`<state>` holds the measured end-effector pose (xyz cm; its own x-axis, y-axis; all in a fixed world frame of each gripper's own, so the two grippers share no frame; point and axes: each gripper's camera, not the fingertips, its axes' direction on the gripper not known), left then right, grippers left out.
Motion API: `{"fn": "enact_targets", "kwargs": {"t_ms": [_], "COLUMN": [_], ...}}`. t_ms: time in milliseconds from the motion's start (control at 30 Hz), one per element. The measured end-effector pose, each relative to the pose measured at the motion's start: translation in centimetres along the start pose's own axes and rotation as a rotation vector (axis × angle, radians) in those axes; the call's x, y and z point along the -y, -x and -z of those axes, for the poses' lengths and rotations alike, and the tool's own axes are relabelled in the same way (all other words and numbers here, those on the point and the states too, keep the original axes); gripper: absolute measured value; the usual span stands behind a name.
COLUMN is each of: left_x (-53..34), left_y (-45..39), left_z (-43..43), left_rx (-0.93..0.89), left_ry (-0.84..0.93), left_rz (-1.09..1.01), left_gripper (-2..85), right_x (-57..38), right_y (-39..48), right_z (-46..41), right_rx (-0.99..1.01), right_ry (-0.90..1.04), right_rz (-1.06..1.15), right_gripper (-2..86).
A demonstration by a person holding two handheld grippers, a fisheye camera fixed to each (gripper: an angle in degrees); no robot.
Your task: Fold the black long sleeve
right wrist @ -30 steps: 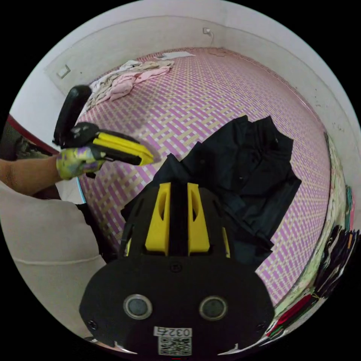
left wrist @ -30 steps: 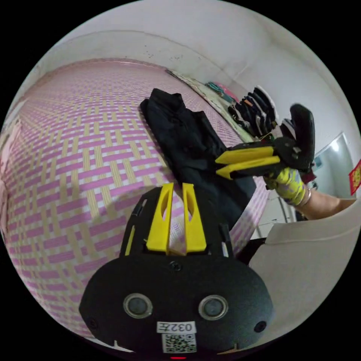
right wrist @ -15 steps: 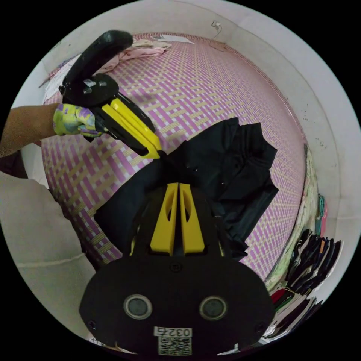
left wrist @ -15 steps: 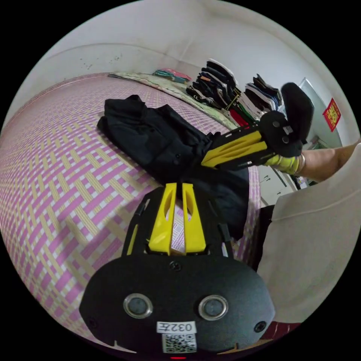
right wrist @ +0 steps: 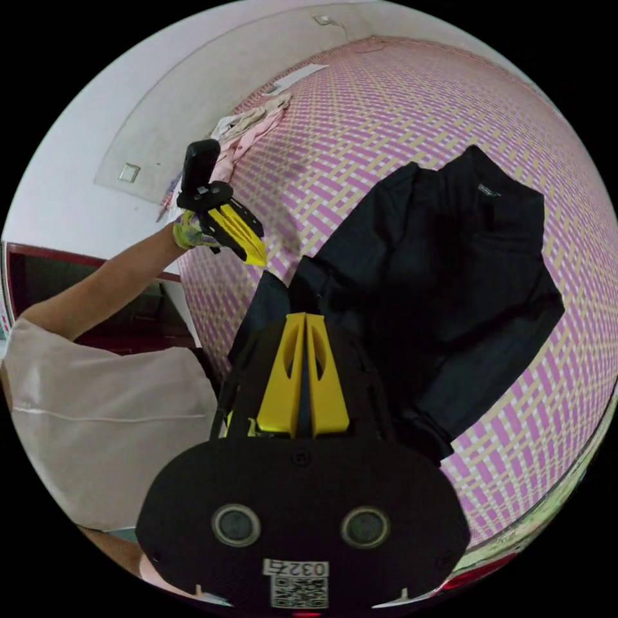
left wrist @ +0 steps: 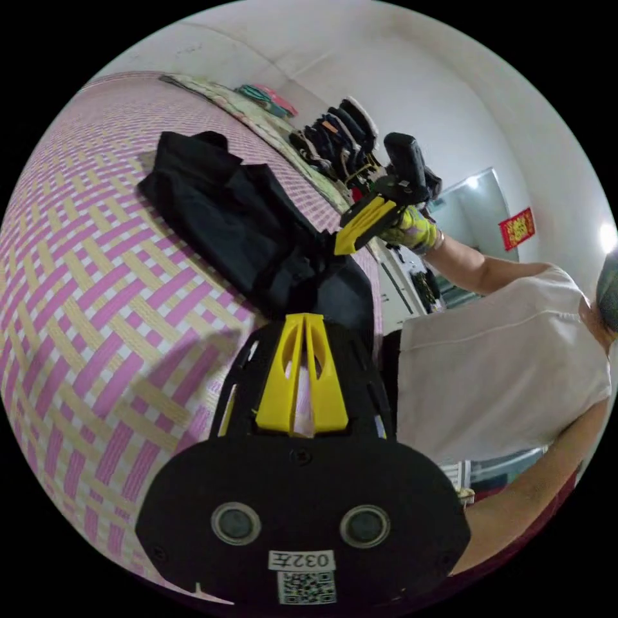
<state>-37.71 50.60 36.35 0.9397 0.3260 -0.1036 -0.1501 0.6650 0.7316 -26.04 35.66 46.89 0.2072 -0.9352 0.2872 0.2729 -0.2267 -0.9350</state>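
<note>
Here we see the black long sleeve [right wrist: 444, 270] lying crumpled on the pink woven mat [right wrist: 360, 122], its near edge raised. In the right gripper view, the right gripper [right wrist: 305, 318] has its yellow jaws pressed together on a fold of that edge. The left gripper [left wrist: 304, 318] also pinches the fabric with jaws drawn together, and appears beside it [right wrist: 256, 257]. A pile of pale clothes [right wrist: 248, 125] lies well apart near the wall.

home bedroom | pink woven mat [left wrist: 84, 270] | folded clothes stacked [left wrist: 335, 138] by wall
</note>
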Motion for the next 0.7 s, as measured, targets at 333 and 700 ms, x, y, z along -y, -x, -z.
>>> {"fn": "enact_targets", "kwargs": {"t_ms": [333, 700], "left_x": [-0.5, 3.1], "left_y": [0.1, -1.1], "left_z": [0.2, -5.2], "left_rx": [0.128, 0.263], "left_ry": [-0.118, 0.146], "left_rz": [0.051, -0.001], "left_gripper": [3.1, -0.4], "right_x": [-9.0, -16.3], "right_y": [-7.7, -13.2], "right_z": [3.9, 4.0], "right_rx": [0.004, -0.313], "right_ry": [-0.119, 0.098], "right_rz": [-0.001, 0.176], "right_gripper": [5.9, 9.0]}}
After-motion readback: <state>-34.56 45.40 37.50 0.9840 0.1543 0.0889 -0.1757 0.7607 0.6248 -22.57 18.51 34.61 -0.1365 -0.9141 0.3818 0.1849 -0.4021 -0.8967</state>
